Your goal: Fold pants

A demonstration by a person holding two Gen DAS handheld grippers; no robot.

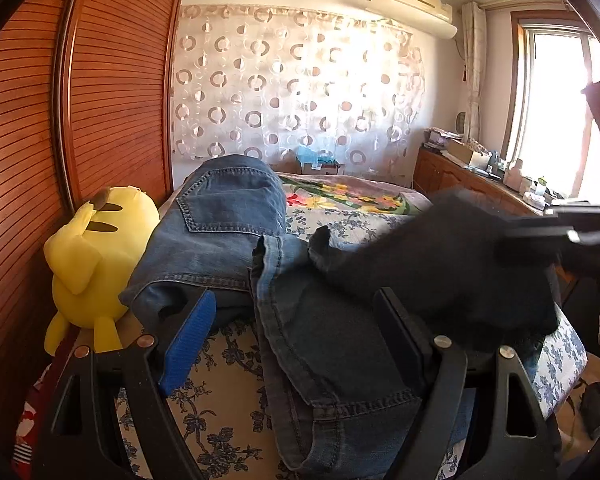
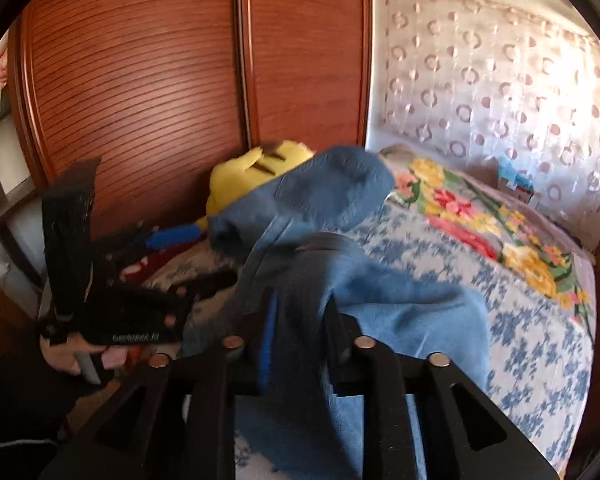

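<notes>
1. The jeans (image 1: 228, 220) lie on the bed (image 1: 220, 420), waist and back pocket toward 11 o'clock in the left wrist view and the legs running down toward 6 o'clock.
2. The left gripper (image 1: 296, 328) has its jaws spread wide. They straddle the denim leg without pinching it: the blue pad sits at 8 o'clock on the bedsheet side, the black finger at 4 o'clock.
3. The right gripper (image 2: 300, 320) has its jaws nearly together with a bunched fold of denim between them, so it appears to be holding the cloth. Motion blur keeps me from judging how firm the grip is.
4. In the left wrist view a dark flap of the jeans hangs lifted at 3 o'clock, where the right gripper's black body shows at the edge.
5. Progress, as I judge it: the fold is in hand, not finished. The pants are rumpled and partly doubled over, with no flat, squared stack yet. The lifted part has still to be laid down, aligned and smoothed.
6. A yellow plush toy (image 1: 96, 252) sits at 9 o'clock, touching the waist end of the jeans and backed by the wooden wardrobe (image 1: 116, 80). It crowds that side and may catch the cloth.
7. A floral blanket (image 1: 340, 194) lies at 1 o'clock beyond the jeans, apart from the fold.
</notes>
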